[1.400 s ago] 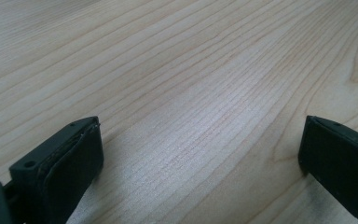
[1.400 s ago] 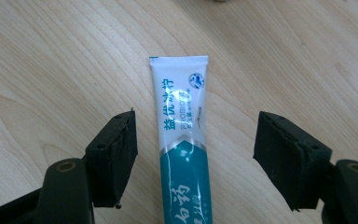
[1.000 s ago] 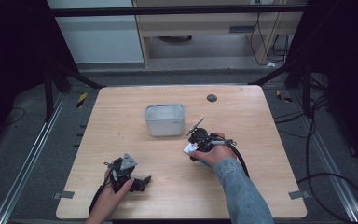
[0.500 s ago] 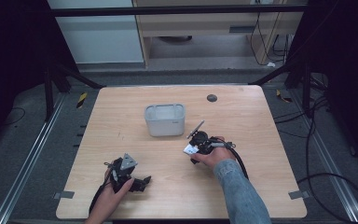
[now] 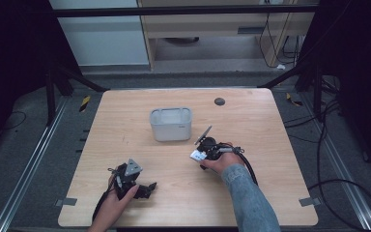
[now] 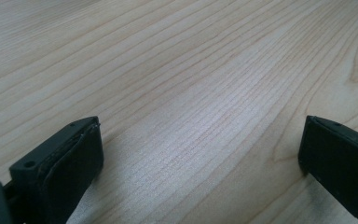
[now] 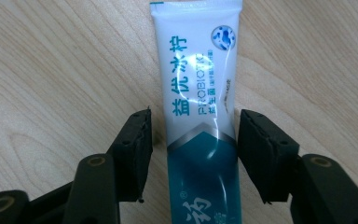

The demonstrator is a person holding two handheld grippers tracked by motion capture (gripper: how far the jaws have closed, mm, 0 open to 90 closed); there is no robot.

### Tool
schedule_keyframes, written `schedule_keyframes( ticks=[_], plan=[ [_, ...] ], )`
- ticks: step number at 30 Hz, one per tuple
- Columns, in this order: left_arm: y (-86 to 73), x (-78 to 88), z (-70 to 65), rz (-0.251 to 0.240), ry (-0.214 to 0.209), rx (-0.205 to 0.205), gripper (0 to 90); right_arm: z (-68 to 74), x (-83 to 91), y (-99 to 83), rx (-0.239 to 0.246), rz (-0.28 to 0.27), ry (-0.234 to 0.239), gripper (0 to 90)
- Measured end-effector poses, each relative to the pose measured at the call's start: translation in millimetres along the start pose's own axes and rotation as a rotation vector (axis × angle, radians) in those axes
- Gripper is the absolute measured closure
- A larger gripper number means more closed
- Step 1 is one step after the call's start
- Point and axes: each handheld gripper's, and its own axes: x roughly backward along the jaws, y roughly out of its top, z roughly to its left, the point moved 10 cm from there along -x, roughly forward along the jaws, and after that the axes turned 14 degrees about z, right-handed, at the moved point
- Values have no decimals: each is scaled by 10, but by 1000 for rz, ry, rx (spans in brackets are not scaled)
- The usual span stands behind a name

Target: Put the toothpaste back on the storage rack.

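Observation:
A white and teal tube (image 7: pixel 200 60) with printed lettering lies flat on the wooden table (image 5: pixel 125 116). My right gripper (image 7: pixel 193 116) straddles it low over the wood. Its jaws have just been closing, and the tube is between them with a thin gap still showing on each side. In the high view that right gripper (image 5: pixel 204 145) sits right of centre, just below a grey tub. My left gripper (image 6: pixel 200 135) rests near the front left edge, jaws wide open over bare wood. It also appears in the high view as the left gripper (image 5: pixel 149 186).
A grey rectangular tub (image 5: pixel 170 123) stands at the table's centre, just beyond the right gripper. A small black round spot (image 5: pixel 219 101) marks the far side of the tabletop. Cables trail from both grippers toward the front edge.
The right hand has shifted only slightly beside the tub. The left hand and its gripper have stayed where they were.

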Motion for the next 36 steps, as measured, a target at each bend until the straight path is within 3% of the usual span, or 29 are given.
schedule_keyframes(
  ticks=[8, 19, 24, 36],
  plan=[
    [0, 0, 0, 0, 0, 0, 0, 12, -11, 0, -18, 13, 16, 498],
    [0, 0, 0, 0, 0, 0, 0, -25, -7, -2, -1, 5, 11, 560],
    [0, 0, 0, 0, 0, 0, 0, -18, -2, -6, -20, 12, 13, 577],
    [0, 0, 0, 0, 0, 0, 0, -35, 9, -21, -30, 21, 20, 682]
  ],
)
